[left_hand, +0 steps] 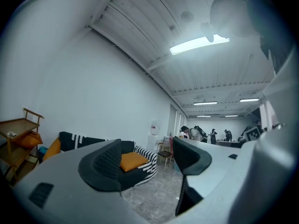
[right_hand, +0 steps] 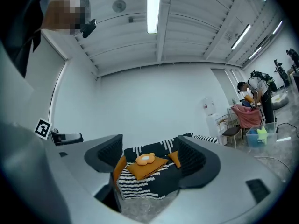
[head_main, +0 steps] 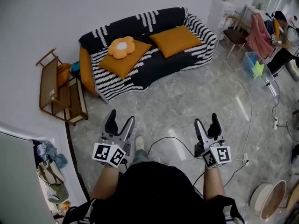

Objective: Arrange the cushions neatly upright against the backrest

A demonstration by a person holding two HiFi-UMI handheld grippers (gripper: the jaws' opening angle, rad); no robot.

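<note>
The grey floor [head_main: 187, 101] is shiny and lies under both pairs of fingers. The sofa [head_main: 140, 76] stands well ahead of the fingers, against the white wall. It has a black and white striped cover on it. A wooden rack [head_main: 56, 90] stands ahead of the left fingers and off to their left, just beside the sofa's end.

Two big orange cushions lie flat on the seat and are not standing up. The left cushion [head_main: 119, 65] is far ahead of the left gripper's fingers. The right cushion [head_main: 175, 40] is far ahead too, in line with the space between the two grippers. A side cushion [head_main: 85, 73], also orange, leans at the sofa's left end. The little flower cushion [head_main: 122, 47] sits on top of the left cushion.

The left gripper [head_main: 120, 118] has its fingers spread apart, and nothing is between them. The right gripper [head_main: 207, 120] has its fingers spread apart too, and it holds nothing. In the right gripper view, the flower cushion [right_hand: 145, 159] shows far off in the gap between the fingers. In the left gripper view, the right cushion [left_hand: 132, 160] shows far off, next to the left finger.
</note>
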